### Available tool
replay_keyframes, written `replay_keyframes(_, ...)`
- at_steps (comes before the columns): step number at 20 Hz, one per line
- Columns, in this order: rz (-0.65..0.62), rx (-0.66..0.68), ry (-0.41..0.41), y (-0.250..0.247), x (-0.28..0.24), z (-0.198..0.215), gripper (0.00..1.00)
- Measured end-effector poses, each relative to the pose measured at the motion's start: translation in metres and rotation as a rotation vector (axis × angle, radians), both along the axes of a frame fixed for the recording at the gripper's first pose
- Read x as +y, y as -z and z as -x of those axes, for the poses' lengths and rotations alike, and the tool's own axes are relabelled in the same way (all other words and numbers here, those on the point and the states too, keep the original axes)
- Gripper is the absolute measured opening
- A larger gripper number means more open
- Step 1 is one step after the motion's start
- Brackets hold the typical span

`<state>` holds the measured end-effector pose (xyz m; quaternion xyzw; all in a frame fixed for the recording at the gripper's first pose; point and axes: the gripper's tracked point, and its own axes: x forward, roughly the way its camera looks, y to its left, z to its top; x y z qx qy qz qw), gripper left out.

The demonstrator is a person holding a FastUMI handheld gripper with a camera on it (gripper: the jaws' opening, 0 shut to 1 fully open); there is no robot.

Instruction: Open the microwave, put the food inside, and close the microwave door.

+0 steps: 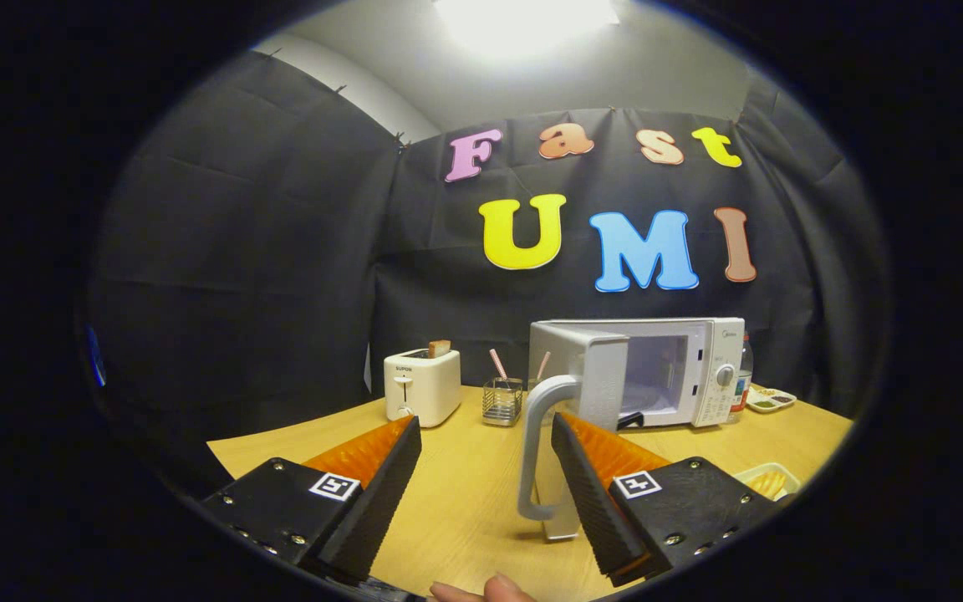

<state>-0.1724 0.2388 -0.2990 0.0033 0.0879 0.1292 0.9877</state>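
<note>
The gripper (486, 468) gapes empty, the microwave (682, 368) door (582, 418) swung open, its handle (536, 443) seemingly just beside the right finger (590, 493).

The gripper (486, 435) sits low in the frame with its two black fingers (381, 493) spread wide apart, pressing on nothing. A fingertip of the person's hand (481, 591) peeks in at the bottom centre.
</note>
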Motion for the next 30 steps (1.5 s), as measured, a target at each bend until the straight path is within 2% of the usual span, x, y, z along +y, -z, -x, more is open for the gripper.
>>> replay_keyframes(2, 0.062, 0.002, 0.022, 0.006, -0.05, 0.008, 0.95)
replay_keyframes(4, 0.099, 0.032, 0.087, 0.019, -0.107, 0.011, 0.95)
replay_keyframes(9, 0.125, 0.14, 0.237, 0.059, -0.222, 0.014, 0.95)
replay_keyframes(11, 0.113, 0.175, 0.267, 0.075, -0.249, 0.016, 0.95)
replay_keyframes(16, 0.044, 0.305, 0.28, 0.124, -0.282, 0.018, 0.95)
replay_keyframes(26, 0.032, 0.436, 0.284, 0.17, -0.287, 0.012, 0.96)
replay_keyframes(28, 0.031, 0.434, 0.294, 0.168, -0.288, 0.01, 0.86)
replay_keyframes(29, 0.037, 0.424, 0.316, 0.167, -0.292, 0.01, 0.75)
replay_keyframes(30, 0.044, 0.42, 0.341, 0.166, -0.297, 0.012, 0.72)
